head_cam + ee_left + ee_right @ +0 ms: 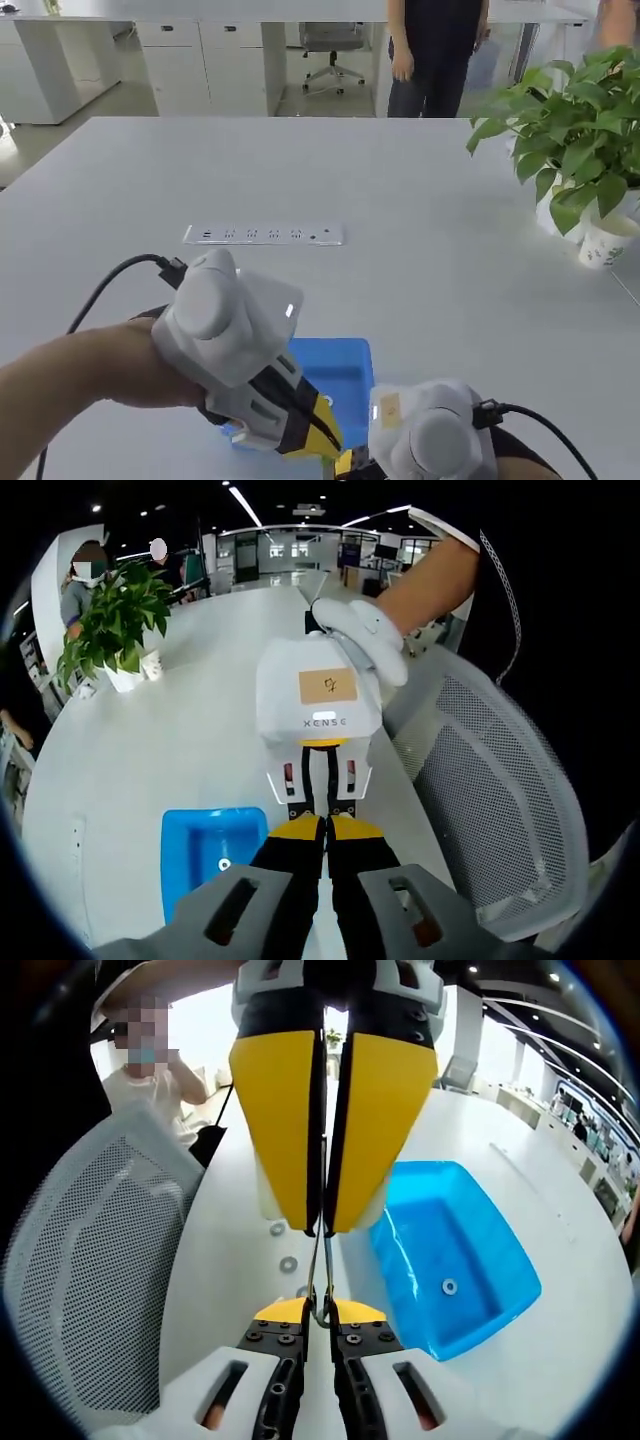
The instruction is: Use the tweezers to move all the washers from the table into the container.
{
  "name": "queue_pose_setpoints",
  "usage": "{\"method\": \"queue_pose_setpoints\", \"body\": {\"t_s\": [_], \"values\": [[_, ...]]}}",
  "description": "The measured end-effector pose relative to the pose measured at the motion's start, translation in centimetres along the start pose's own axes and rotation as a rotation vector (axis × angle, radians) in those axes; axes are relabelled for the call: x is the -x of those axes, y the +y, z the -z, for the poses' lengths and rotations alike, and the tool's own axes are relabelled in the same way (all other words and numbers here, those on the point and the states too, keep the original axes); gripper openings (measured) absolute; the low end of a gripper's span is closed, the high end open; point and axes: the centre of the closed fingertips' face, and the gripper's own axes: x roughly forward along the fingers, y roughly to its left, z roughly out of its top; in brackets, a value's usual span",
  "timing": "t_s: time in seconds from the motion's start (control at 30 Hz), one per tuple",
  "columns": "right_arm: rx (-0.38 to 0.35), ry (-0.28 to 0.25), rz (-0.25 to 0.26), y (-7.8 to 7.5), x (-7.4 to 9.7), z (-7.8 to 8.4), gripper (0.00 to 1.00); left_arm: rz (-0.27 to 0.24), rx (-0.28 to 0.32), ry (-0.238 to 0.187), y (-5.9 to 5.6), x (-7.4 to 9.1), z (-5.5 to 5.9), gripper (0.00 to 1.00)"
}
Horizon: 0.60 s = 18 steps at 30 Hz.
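Here the left gripper (pixel 322 1228) has its jaws pinched on thin metal tweezers (pixel 317 1270), whose far end sits within the right gripper's (pixel 320 1312) closed jaws. Small steel ring washers (pixel 289 1264) lie beside these tips, opposite the blue rectangular plastic container (pixel 400 1260).

On the worktop (pixel 400 190) the container (pixel 340 365) sits near my edge, one washer (pixel 450 1286) in it and more washers (pixel 289 1264) just beside it, with the tweezers (pixel 320 1280) above those. Behind the container lies a power strip (pixel 263 235), and a plant (pixel 580 130) stands far right.
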Motion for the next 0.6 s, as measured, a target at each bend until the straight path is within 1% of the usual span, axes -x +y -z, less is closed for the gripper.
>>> {"method": "queue_pose_setpoints", "body": {"t_s": [0.17,0.3,0.6], "values": [[0.007,-0.004,0.006,-0.3,0.6,-0.6,0.09,-0.007,-0.005,-0.005,0.2,0.6,-0.6,0.04],[0.010,-0.009,0.011,-0.5,0.9,-1.0,0.09,-0.012,-0.005,-0.020,0.4,1.1,-1.1,0.04],[0.021,-0.010,0.017,-1.1,2.0,-2.0,0.09,-0.020,-0.016,-0.029,1.0,2.0,-2.1,0.04]]}}
